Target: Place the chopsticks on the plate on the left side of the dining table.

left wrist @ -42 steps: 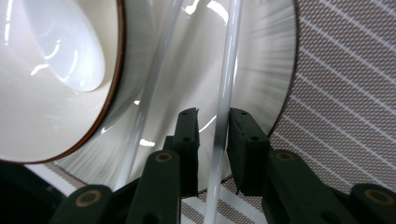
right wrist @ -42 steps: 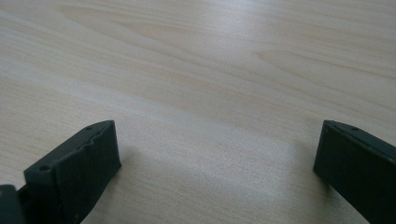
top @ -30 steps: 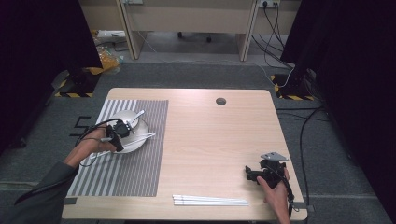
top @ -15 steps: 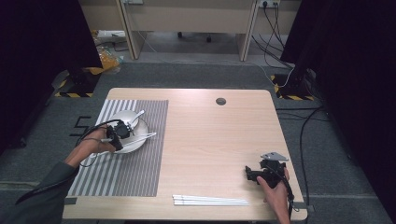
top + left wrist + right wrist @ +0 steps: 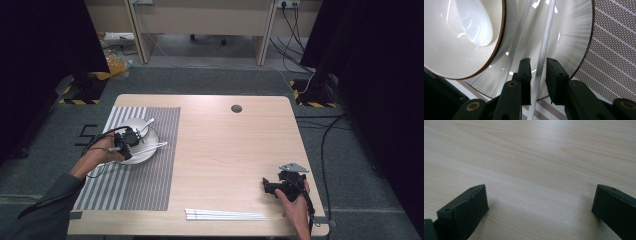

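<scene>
A white plate (image 5: 143, 157) lies on the striped placemat (image 5: 135, 185) at the table's left, with a white bowl (image 5: 135, 127) and a spoon (image 5: 148, 122) on it. My left gripper (image 5: 131, 140) hovers low over the plate. In the left gripper view its jaws (image 5: 538, 61) are shut on one white chopstick (image 5: 546, 37) that slants across the plate (image 5: 571, 37). A second chopstick (image 5: 517, 37) lies just outside the jaws, beside the bowl (image 5: 454, 45) and the spoon (image 5: 474, 22). My right gripper (image 5: 265, 186) rests open on bare wood at the front right (image 5: 539, 187), holding nothing.
Several white chopsticks (image 5: 225, 215) lie in a row near the table's front edge, left of the right gripper. A round cable hole (image 5: 236, 108) sits at the back middle. Light wood stretches between the placemat and the right hand.
</scene>
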A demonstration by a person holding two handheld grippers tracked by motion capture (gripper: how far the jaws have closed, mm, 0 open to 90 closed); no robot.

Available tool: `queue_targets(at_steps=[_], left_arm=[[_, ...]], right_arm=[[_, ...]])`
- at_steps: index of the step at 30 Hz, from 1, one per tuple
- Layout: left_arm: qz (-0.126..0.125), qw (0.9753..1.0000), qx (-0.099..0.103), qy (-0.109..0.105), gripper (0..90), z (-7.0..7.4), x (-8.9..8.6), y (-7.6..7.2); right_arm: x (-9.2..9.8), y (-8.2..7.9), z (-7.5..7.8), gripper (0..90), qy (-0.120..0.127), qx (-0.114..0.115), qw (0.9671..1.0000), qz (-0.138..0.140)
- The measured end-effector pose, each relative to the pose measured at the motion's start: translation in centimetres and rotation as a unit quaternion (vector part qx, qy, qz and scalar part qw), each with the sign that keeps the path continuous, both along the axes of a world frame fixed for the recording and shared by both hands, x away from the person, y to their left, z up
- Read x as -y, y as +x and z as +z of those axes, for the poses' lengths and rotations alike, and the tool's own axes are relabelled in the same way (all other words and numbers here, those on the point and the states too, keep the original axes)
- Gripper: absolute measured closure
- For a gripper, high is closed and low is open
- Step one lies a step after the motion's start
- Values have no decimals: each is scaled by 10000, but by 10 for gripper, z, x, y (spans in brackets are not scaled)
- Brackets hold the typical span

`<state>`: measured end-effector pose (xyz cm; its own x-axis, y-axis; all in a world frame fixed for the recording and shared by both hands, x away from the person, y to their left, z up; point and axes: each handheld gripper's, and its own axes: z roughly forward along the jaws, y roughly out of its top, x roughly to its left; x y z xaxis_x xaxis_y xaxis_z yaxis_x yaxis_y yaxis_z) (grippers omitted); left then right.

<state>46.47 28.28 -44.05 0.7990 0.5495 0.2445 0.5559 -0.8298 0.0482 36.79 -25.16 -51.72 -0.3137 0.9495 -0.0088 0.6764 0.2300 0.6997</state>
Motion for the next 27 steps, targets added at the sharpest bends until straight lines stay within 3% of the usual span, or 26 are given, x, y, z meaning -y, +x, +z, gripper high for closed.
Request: queue_targets(at_steps=[6,17,27], left_arm=[[95,9999,-38,47,721,-4,-8,-2],[109,9992,228,309,703,-2,-11,0],[142,9989,292,331,683,-3,-11,4]], right_arm=[[0,0,0,3,1,0,10000,0],[0,0,0,3,1,0,10000,1],[0,0,0,3,0,0,10000,1]])
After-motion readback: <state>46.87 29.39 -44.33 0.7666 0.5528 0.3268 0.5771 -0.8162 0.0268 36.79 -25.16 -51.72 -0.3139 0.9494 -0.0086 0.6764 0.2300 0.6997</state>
